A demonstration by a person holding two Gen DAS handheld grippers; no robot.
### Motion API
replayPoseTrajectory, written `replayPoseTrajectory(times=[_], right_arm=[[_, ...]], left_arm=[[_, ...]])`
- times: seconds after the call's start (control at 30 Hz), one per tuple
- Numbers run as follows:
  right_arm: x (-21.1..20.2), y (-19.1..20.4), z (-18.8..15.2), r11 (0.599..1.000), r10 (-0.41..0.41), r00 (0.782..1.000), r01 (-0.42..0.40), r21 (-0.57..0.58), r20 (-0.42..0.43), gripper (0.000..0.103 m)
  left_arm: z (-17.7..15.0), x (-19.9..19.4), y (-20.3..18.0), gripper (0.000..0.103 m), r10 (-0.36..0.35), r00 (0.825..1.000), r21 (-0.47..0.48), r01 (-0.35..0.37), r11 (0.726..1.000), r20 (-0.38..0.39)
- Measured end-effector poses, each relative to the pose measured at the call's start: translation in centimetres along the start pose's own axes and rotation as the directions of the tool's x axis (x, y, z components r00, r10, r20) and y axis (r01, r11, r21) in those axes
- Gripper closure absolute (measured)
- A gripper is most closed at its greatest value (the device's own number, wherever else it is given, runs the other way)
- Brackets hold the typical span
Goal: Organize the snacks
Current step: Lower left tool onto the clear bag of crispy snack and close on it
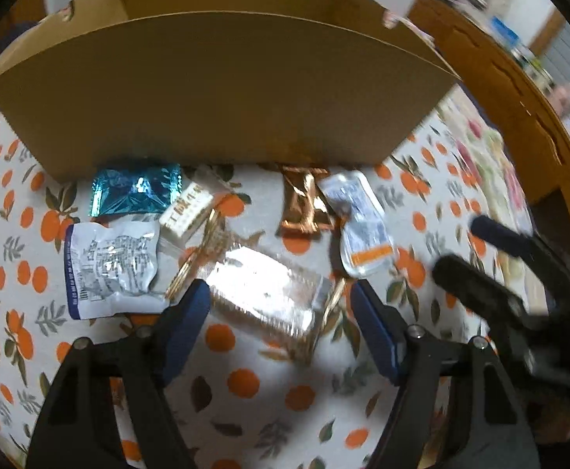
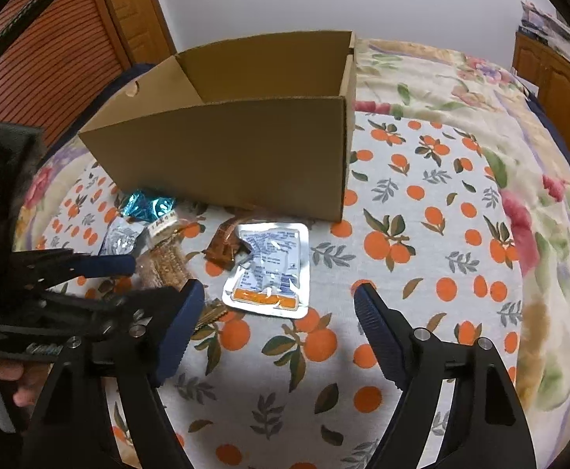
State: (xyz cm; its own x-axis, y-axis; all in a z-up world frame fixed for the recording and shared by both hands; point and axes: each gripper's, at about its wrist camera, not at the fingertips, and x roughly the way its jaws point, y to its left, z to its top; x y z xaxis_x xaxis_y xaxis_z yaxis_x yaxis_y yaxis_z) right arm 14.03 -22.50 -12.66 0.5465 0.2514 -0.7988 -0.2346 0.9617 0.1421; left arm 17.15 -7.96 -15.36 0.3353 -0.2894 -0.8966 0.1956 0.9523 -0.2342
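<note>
Several snack packets lie on the orange-print cloth in front of an open cardboard box (image 1: 222, 90) (image 2: 230, 148). My left gripper (image 1: 281, 301) is open, its fingers on either side of a clear-wrapped biscuit pack (image 1: 269, 301) (image 2: 171, 262). Around it lie a white packet (image 1: 109, 269), a teal foil packet (image 1: 134, 191) (image 2: 148, 205), a small cream box (image 1: 187, 211), a brown wrapper (image 1: 304, 203) (image 2: 226, 250) and a silver pouch with an orange stripe (image 1: 363, 226) (image 2: 271, 269). My right gripper (image 2: 279, 305) is open and empty, just right of the silver pouch.
The cloth (image 2: 421, 234) covers a bed with a floral quilt (image 2: 538, 215) to the right. A wooden cabinet (image 2: 558, 74) stands at the far right and a wooden door (image 2: 50, 51) at the left. The left gripper's body (image 2: 70, 293) shows at the right wrist view's left edge.
</note>
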Motion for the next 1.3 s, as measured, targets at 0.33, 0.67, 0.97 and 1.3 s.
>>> replayPoseTrajectory(times=[0.33, 0.67, 0.97, 1.3], right_arm=[[-0.1, -1.2, -0.2, 1.0, -0.013, 1.0, 0.013, 0.017, 0.005, 0.021], [0.6, -0.7, -0.2, 1.0, 0.009, 1.0, -0.009, 0.009, -0.009, 0.021], [4.4, 0.3, 0.2, 0.999, 0.046, 0.995, -0.046, 0.004, -0.087, 0.024], [7.4, 1.0, 0.8, 1.0, 0.02, 0.994, -0.022, -0.014, -0.108, 0.031]], left_arm=[[1.3, 2.0, -1.1, 0.029, 0.156, 0.987, -0.021, -0.156, 0.988, 0.027], [-0.9, 2.0, 1.9, 0.043, 0.142, 0.985, -0.012, -0.144, 0.99, -0.1], [-3.0, 0.7, 3.2, 0.049, 0.088, 0.98, -0.03, -0.095, 0.995, -0.176], [-5.1, -0.2, 3.1, 0.046, 0.069, 0.976, -0.062, -0.084, 0.995, -0.208]])
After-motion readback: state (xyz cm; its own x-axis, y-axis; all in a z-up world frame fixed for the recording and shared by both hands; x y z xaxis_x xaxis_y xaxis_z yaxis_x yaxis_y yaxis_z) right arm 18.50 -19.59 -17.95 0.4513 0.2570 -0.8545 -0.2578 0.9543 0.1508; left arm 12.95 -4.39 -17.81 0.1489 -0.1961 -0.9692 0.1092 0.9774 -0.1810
